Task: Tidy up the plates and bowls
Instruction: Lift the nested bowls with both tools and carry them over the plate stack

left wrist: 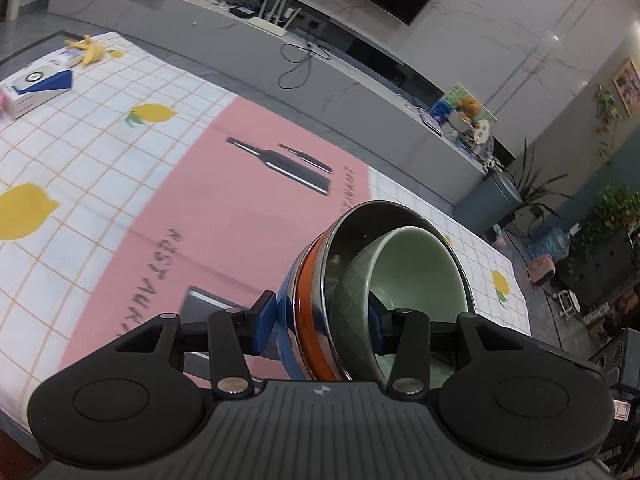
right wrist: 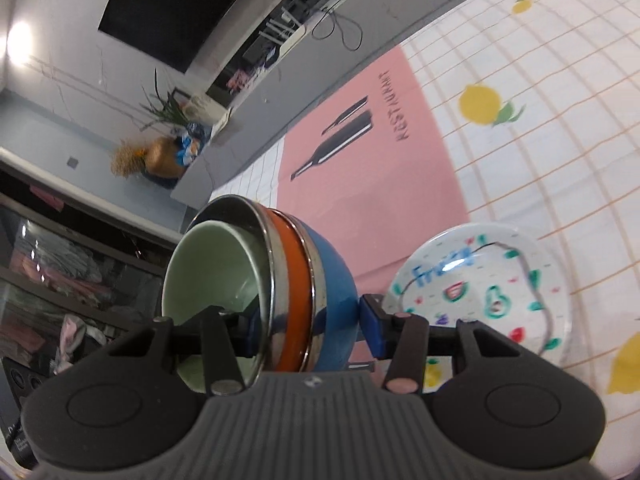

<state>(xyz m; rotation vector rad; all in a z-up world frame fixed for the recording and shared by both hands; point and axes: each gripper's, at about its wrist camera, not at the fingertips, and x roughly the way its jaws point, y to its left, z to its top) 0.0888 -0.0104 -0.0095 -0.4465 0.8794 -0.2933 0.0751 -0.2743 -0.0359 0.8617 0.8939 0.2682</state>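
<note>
**A:** Nearest the cameras, what is held?

**B:** The left gripper (left wrist: 320, 320) and right gripper (right wrist: 306, 328) each clamp the wall of one nested stack: a green bowl (left wrist: 412, 268) inside a steel-rimmed bowl with orange and blue bands (left wrist: 308, 288), carried tilted above the tablecloth (left wrist: 100, 152).

**A:** And beyond the stack?

**B:** A fruit-print plate (right wrist: 496, 292) lies alone on the cloth, just beside the right gripper in its view.

**A:** Progress?

**B:** Bowls appear nested; setting the stack down, probably with the plate, seems to remain.
</note>
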